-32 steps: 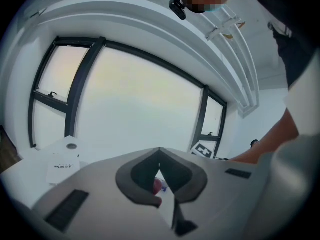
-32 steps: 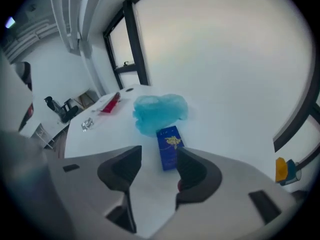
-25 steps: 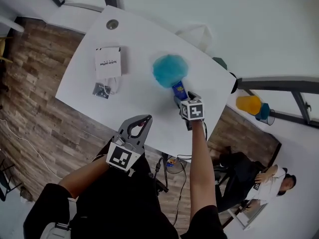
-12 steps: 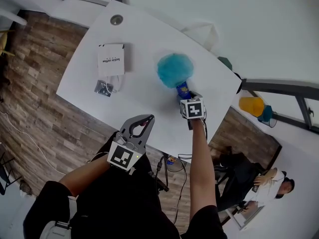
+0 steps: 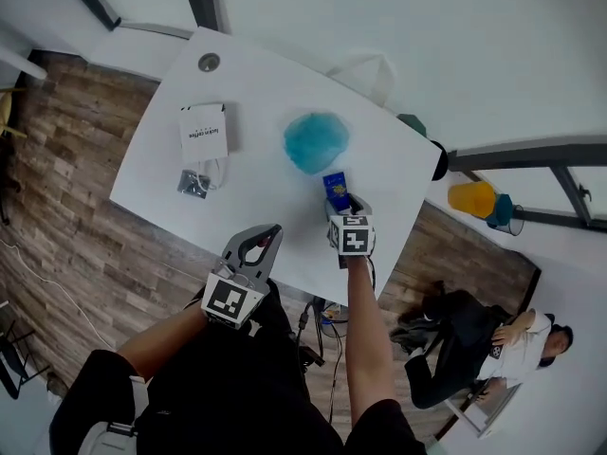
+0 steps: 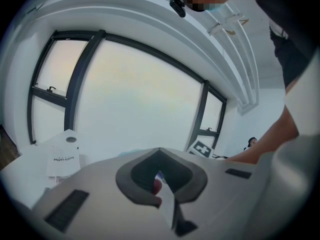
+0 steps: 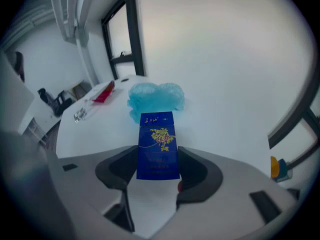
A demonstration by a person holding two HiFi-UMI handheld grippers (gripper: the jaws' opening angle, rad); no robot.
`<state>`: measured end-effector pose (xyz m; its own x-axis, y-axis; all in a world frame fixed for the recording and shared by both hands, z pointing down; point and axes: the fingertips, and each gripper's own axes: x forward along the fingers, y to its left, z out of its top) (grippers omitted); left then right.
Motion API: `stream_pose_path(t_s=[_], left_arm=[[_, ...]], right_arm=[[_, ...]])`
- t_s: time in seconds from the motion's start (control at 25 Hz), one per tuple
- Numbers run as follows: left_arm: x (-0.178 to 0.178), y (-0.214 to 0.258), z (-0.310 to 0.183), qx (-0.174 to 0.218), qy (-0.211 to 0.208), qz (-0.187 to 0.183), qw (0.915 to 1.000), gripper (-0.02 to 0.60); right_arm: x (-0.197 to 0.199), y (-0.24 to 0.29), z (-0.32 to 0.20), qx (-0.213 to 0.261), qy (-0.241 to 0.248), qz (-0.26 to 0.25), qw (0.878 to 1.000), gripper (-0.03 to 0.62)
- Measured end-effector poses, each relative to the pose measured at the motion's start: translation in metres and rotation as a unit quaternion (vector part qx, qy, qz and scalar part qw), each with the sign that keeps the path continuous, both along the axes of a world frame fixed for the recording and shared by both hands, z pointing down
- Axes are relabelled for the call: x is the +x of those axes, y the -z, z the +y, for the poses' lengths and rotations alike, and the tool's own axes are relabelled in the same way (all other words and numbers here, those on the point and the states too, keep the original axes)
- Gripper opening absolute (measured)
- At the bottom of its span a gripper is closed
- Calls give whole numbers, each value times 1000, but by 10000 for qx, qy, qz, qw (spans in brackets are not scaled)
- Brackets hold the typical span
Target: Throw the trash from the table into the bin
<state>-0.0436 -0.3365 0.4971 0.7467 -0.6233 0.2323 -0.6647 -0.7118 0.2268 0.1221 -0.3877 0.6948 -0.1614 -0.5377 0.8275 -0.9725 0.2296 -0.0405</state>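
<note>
Head view, white table (image 5: 261, 192), wood floor (image 5: 71, 211), right claw (image 5: 339, 205) tightening on blue box (image 5: 333, 185), left claw (image 5: 269, 232) together

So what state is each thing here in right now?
Right gripper: jaws just closing, gripping the box.
Box: held upright between them.
Left gripper: shut, empty.
Teal bag: crumpled, on the table.
White bag: lying flat on the table.
Foil wrapper: lying beside white bag.

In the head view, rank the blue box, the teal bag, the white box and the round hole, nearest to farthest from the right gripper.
1. blue box, between the right gripper's jaws, which have just been closing.
2. teal bag, just beyond it.
3. white box, at the left.
4. round hole, far corner.
</note>
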Motion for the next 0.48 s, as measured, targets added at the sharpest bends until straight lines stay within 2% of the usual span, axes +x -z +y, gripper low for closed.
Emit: stream_pose_path(t_s=[0.08, 0.24, 0.4, 0.48], left_arm=[[3, 2, 4, -34, 21, 61, 10000, -3], [13, 19, 14, 97, -198, 2, 9998, -3], [36, 42, 27, 543, -891, 96, 9945, -3], [50, 58, 34, 713, -1241, 354, 9891, -3]], right_arm=[[-6, 28, 19, 671, -529, -322, 9958, 255], [-20, 88, 64, 1755, -1387, -724, 9720, 255], [-29, 137, 102, 2429, -1969, -809, 9464, 255], [-27, 157, 117, 2742, -2240, -736, 9323, 255]])
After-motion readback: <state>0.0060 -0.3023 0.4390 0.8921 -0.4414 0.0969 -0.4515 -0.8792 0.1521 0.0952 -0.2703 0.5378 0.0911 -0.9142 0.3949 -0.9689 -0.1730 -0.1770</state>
